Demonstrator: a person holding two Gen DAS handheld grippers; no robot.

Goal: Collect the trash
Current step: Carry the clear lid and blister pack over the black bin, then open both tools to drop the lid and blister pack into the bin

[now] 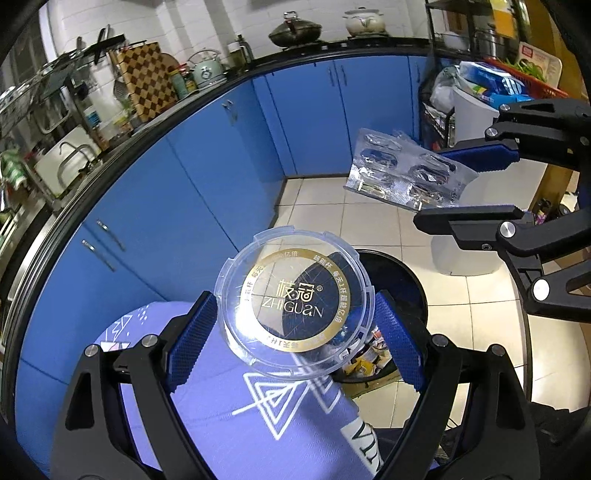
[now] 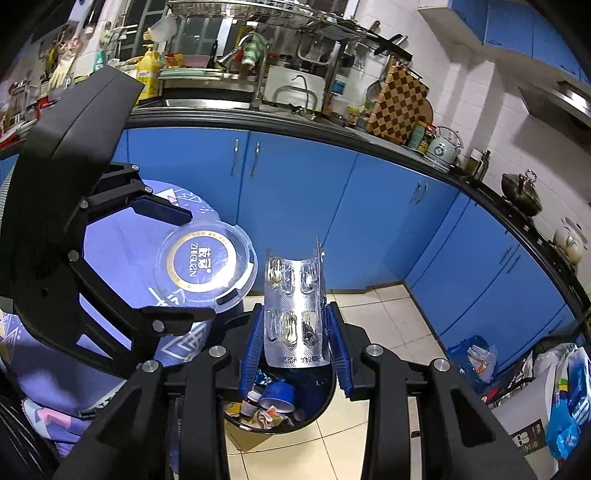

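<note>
The trash bin [image 2: 317, 402] is mostly hidden behind the right hand-held gripper [image 2: 295, 339] and blister pack [image 2: 293, 314].

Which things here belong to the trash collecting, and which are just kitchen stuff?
Job:
- clear plastic lid, in left tool
- blister pack, in right tool
- trash bin

Lying about:
- checkered cutting board
- kettle
- wok

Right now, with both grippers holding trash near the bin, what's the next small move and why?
Probably open the right gripper: its blister pack hangs over the open bin. The left gripper holds the lid at the bin's edge, partly over the table.
</note>
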